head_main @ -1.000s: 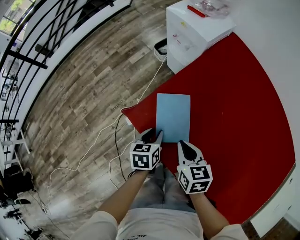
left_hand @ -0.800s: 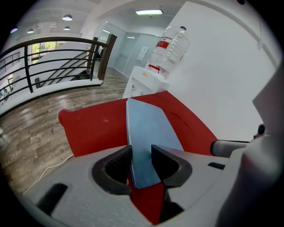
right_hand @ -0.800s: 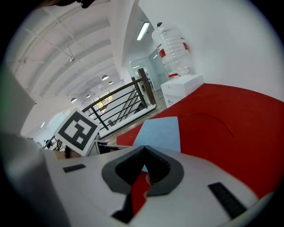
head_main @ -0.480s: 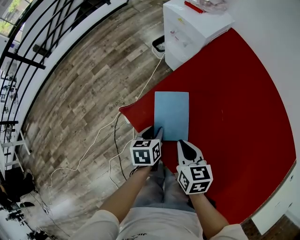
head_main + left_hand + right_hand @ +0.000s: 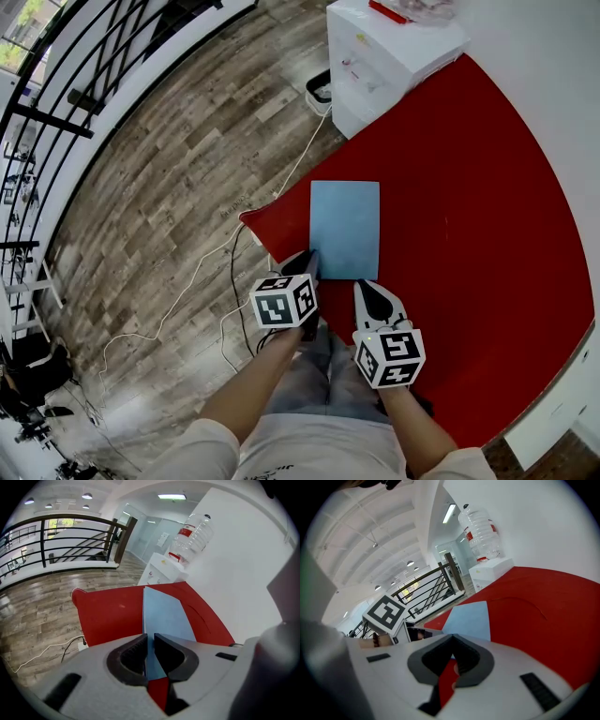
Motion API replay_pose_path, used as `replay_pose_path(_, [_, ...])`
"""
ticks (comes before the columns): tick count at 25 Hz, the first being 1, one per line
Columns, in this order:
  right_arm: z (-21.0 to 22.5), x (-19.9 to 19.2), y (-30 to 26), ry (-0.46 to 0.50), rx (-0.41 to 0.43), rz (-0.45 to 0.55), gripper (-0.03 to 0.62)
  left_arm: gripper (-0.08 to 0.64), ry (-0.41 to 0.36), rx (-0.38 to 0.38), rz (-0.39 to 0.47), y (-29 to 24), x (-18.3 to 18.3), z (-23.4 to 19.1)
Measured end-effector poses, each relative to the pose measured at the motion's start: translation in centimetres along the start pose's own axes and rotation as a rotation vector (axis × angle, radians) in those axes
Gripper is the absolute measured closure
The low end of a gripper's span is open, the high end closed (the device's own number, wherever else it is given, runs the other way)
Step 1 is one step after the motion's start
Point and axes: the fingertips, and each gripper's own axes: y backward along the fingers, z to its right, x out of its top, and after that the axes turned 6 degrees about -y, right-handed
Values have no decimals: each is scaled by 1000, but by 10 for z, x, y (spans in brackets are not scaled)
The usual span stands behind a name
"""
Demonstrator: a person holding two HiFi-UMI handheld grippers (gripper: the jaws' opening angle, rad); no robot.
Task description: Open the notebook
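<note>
The left gripper [image 5: 308,260] and right gripper [image 5: 367,287] are white, trousers [image 5: 309,384] seemingly grey.

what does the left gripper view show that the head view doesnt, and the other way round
Only the left gripper view: the left gripper, its jaws closing with the notebook edge between them, plus ceiling lights. Only the head view: both marker cubes and the person's arms. Both: the notebook on the red table, the dispenser, railing and floor.

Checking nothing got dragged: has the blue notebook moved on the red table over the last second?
No. The notebook sits just as far from the red table's left corner as before; only the camera shifted.
</note>
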Motion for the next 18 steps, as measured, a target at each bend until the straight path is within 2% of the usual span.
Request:
replay_pose_path(10, [4, 1, 3, -10, -3, 5, 586, 515, -35, -11, -5, 7, 6, 5])
replay_pose_path(18, [3, 8, 8, -30, 12, 30, 586, 531, -72, -50, 10, 29, 26, 28])
